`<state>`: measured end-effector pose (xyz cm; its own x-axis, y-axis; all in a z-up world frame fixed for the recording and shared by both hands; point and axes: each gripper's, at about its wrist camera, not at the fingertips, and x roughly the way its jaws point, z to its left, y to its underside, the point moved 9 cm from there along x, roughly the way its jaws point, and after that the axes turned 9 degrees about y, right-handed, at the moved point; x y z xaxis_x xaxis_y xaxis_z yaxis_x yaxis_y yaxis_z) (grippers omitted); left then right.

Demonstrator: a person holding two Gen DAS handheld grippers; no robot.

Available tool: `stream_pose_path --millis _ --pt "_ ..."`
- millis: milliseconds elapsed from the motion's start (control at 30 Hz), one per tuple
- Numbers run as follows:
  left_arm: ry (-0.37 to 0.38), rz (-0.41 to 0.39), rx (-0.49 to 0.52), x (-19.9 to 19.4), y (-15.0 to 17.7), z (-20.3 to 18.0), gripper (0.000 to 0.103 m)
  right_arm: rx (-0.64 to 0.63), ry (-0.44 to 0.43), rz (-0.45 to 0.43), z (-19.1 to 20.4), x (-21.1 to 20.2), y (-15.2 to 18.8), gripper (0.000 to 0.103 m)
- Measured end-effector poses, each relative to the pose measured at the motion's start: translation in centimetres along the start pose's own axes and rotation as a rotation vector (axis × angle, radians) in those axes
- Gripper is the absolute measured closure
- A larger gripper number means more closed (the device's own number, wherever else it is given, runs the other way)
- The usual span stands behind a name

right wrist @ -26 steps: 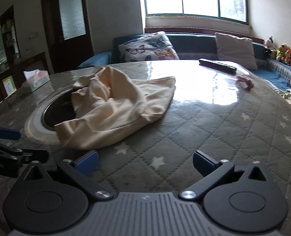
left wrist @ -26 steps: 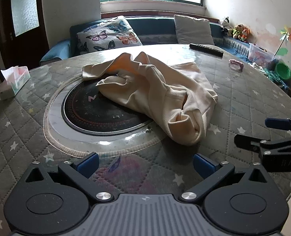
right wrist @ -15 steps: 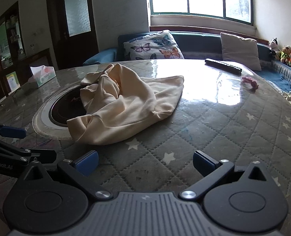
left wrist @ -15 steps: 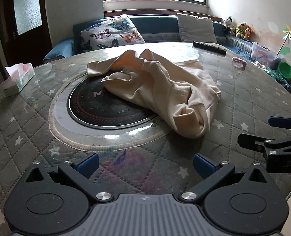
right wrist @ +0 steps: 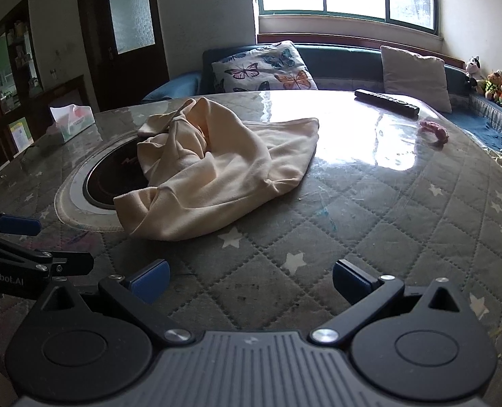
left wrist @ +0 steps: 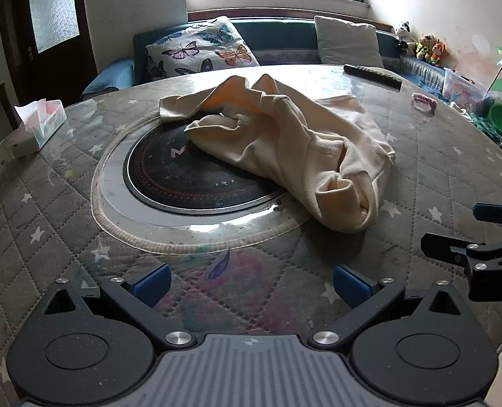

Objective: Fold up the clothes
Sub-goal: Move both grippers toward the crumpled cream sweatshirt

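I have both grippers low over the near edge of the table, and neither one touches anything. The left gripper is spread wide with nothing between its blue pads, and the right gripper stands released in the same way.

The cream garment lies crumpled in a heap ahead of both, well apart from the fingertips. From the left wrist view it sits ahead and slightly right, with its left part draped over the round black cooktop set in the middle of the table. Its nearest bunched fold reaches past the cooktop's pale ring toward me. From the right wrist view the garment is ahead and to the left, one flat panel spread away toward the window side.

In the left view the right gripper's fingers show at the right edge, beside the garment's near fold but clear of it. A tissue box stands at the far left, and a remote lies beyond the garment.
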<state>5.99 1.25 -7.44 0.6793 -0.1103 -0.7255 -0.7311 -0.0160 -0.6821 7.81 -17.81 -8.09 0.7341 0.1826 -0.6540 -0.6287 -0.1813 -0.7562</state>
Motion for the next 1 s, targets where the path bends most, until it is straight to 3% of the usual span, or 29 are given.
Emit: stream_pose_path --millis 1000 --pt "-0.013 0.034 0.004 1.5 -0.9 0.0 0.0 -0.028 0.012 0.023 0.3 1.5 -0.9 0.0"
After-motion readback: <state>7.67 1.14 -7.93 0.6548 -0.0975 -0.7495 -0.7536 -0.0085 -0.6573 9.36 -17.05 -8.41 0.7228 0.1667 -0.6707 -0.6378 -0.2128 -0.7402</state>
